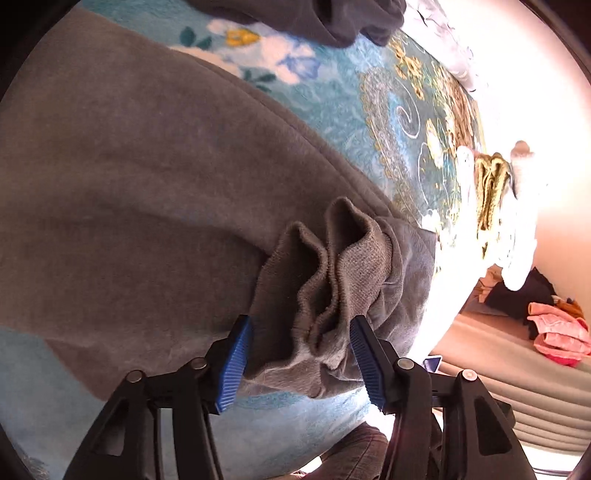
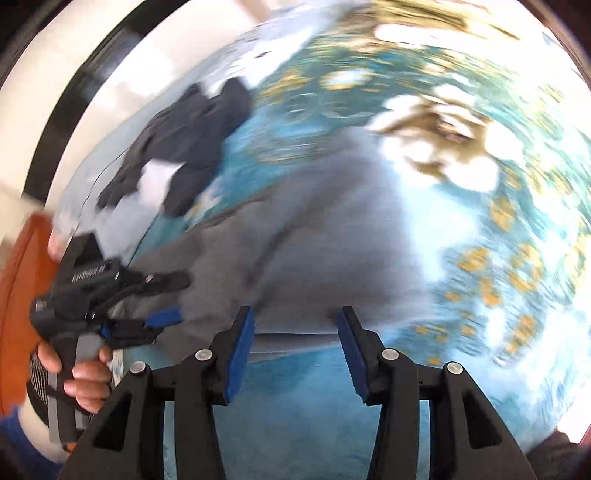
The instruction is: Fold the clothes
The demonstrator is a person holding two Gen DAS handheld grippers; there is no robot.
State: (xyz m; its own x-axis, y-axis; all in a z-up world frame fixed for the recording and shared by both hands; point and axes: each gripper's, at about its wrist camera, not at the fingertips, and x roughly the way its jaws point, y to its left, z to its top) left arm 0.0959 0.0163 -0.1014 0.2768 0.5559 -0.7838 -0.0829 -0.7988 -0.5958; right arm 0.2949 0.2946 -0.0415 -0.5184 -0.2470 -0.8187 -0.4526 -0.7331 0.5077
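Observation:
A grey fleece garment (image 1: 129, 192) lies spread on a blue flowered blanket (image 1: 332, 103). Its ribbed cuff (image 1: 332, 273) is bunched up between the fingers of my left gripper (image 1: 299, 354), whose jaws stand open around it. In the right wrist view the same grey garment (image 2: 325, 236) is blurred by motion. My right gripper (image 2: 295, 350) is open and empty just short of the garment's near edge. The left gripper (image 2: 162, 317), held in a hand, shows at the left of that view.
A dark garment (image 1: 314, 18) lies at the blanket's far side, also in the right wrist view (image 2: 184, 147). An olive folded cloth (image 1: 489, 188) sits at the bed's edge. Pink clothes (image 1: 557, 332) lie on a grey surface beyond. An orange-brown panel (image 2: 22, 266) is at the left.

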